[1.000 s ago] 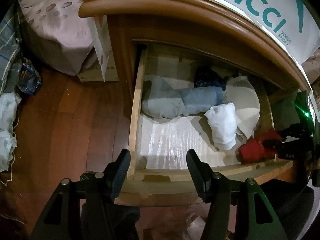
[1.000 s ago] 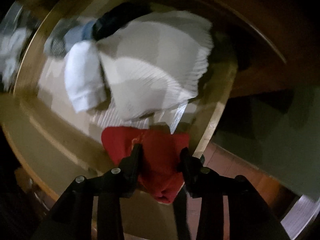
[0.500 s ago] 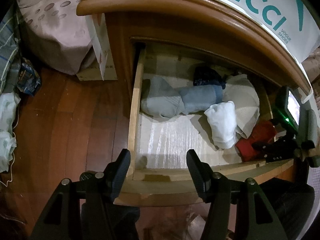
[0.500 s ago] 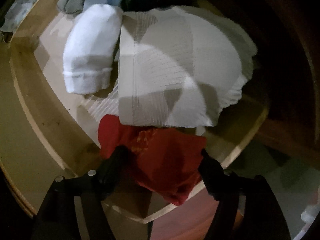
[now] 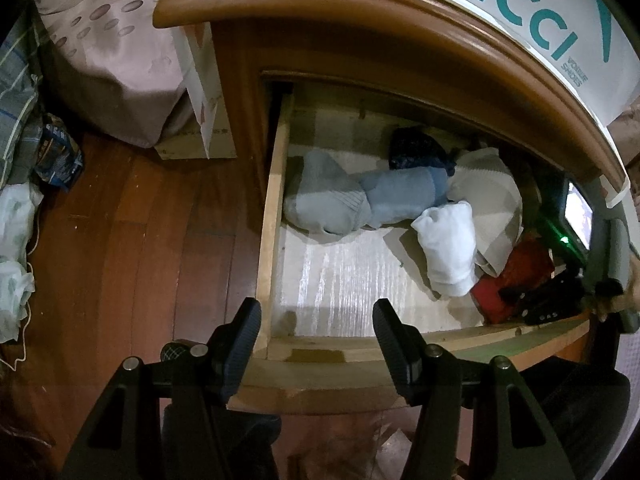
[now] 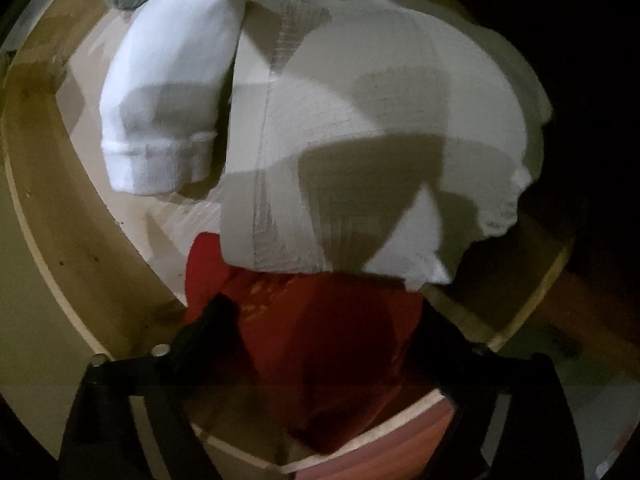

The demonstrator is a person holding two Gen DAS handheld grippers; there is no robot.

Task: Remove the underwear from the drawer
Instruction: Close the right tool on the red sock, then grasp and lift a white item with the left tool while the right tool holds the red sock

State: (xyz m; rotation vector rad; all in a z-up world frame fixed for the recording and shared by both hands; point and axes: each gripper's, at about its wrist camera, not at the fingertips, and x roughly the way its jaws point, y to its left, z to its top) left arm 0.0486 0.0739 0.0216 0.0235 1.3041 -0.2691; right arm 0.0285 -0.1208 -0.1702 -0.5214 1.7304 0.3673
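Note:
The wooden drawer (image 5: 272,220) stands pulled out. Red underwear (image 5: 516,276) lies crumpled in its front right corner, partly under a white ribbed cloth (image 5: 488,184). My right gripper (image 6: 326,312) points down into that corner. Its jaws are closing, one finger on each side of the red underwear (image 6: 332,340), and the pads do not clearly press it. From the left wrist view the right gripper (image 5: 536,300) sits low on the red cloth. My left gripper (image 5: 316,320) hangs open over the drawer's front left corner with nothing between its fingers.
Also in the drawer are a rolled white sock (image 6: 168,92), a grey bundle (image 5: 332,196), a blue roll (image 5: 404,196) and a dark item (image 5: 416,148) at the back. The cabinet top (image 5: 400,28) overhangs the drawer's rear. Bags and cloth (image 5: 24,208) lie on the wooden floor at left.
My right gripper has dropped lower into the drawer's corner and its jaws have spread from a narrow pinch to straddle the red underwear. The left gripper has stayed still.

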